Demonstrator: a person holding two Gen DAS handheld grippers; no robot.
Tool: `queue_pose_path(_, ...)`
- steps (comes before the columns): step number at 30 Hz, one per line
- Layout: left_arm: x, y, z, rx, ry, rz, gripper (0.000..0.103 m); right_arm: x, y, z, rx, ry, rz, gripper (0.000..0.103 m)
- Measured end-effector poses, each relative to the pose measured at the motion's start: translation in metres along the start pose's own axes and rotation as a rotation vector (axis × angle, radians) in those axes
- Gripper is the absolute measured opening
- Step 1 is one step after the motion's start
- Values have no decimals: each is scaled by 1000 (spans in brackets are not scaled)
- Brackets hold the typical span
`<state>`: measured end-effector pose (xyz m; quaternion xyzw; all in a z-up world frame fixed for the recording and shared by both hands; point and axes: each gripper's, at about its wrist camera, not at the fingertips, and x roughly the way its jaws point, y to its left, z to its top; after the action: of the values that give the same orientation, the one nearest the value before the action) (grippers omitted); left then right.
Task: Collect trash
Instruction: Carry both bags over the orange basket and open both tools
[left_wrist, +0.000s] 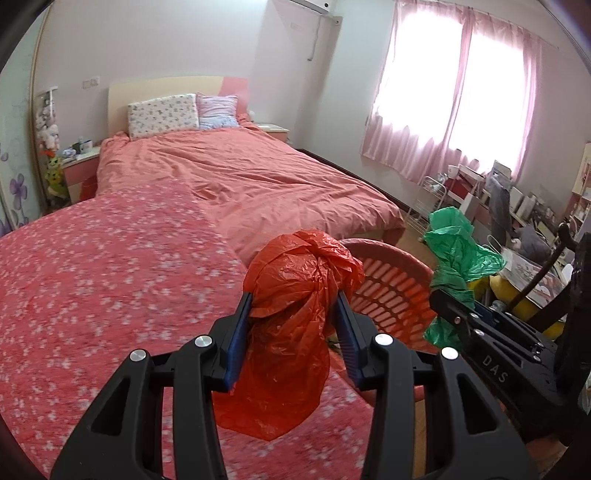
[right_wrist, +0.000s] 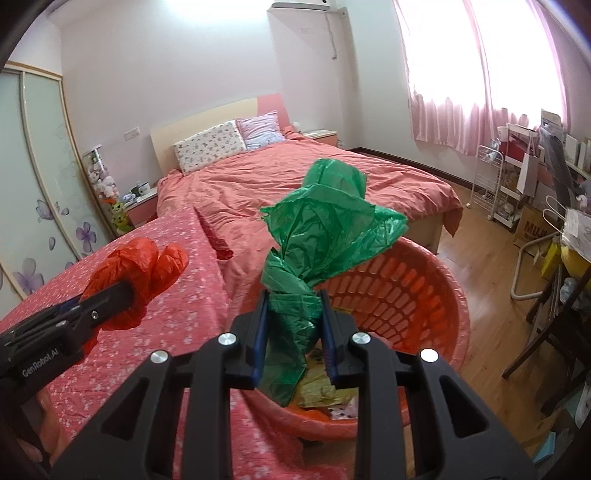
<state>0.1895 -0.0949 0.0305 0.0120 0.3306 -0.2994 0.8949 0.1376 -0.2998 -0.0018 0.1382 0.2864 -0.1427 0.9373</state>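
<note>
My left gripper (left_wrist: 294, 299) is shut on a crumpled red plastic bag (left_wrist: 295, 288), held above the floral bedspread just left of the basket; the bag also shows in the right wrist view (right_wrist: 140, 273). My right gripper (right_wrist: 293, 295) is shut on a crumpled green plastic bag (right_wrist: 325, 236) and holds it over the red-orange slotted laundry basket (right_wrist: 417, 291). The green bag (left_wrist: 458, 247) and the basket (left_wrist: 391, 284) also show in the left wrist view. Yellow and patterned wrappers (right_wrist: 325, 391) lie in the basket's bottom.
A bed with a pink duvet (left_wrist: 236, 177) and floral cover (left_wrist: 92, 277) fills the left. Wooden floor (right_wrist: 491, 273) lies right of the basket. A cluttered desk, white wire cart (right_wrist: 491, 184) and dark chair (right_wrist: 554, 332) stand at the right under pink curtains.
</note>
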Motion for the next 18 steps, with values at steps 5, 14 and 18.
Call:
queue_pose_path(5,16,-15,1,3,20,-32,44,9,-21,1,27,11,-19,26)
queue_pose_path(14,45,-31,4,-19,65,-81,52,26,-50,10,75,9,-31,34)
queue_pose_path(18,55,-32,1,-29,96,-76,56,27,-60,13,109,3,-31,43)
